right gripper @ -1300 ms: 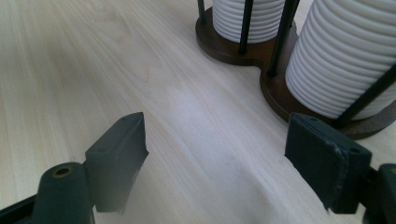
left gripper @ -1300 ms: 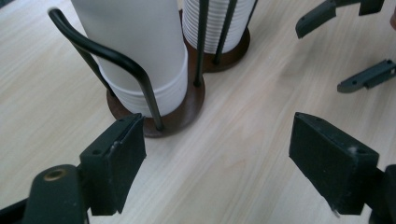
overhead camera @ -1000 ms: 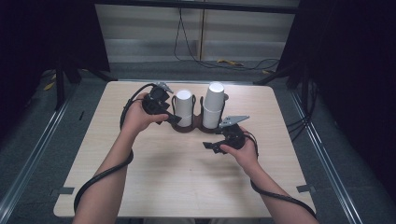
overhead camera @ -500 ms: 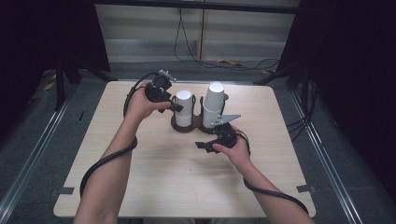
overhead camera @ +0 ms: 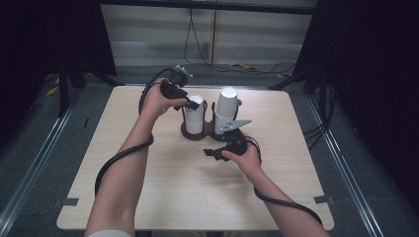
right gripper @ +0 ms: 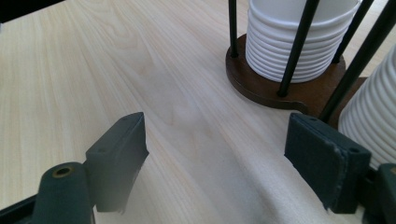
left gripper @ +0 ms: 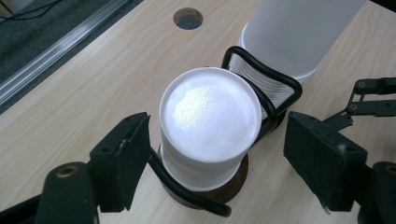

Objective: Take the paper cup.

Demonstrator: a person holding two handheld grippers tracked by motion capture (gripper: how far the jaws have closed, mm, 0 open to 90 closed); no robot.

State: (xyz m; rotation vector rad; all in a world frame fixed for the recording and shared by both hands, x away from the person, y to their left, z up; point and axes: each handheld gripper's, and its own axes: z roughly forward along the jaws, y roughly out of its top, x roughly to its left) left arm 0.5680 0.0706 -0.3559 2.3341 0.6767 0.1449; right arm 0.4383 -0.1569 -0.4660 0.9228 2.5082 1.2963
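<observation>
The left stack of white cups (left gripper: 209,126) sits upside down in a wire holder (left gripper: 261,100) near the table's (overhead camera: 148,197) far edge. The left gripper (left gripper: 215,158) straddles its top, jaws just closing in, pads not touching yet. The right gripper (right gripper: 215,163) hangs wide open over bare wood beside the holder's base.

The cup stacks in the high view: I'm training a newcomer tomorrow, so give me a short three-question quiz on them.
1. True or false: the left tongs pinch the top cup of the shorter stack.
2. Which stack stands taller in the high view: A) left, B) right?
3. Fill in: both stacks sit in a wire holder with a dark ____ base.

Key: 1 false, the pads stand apart from the cup, though the jaws have just been closing around it; 2 B; 3 wooden.
</observation>
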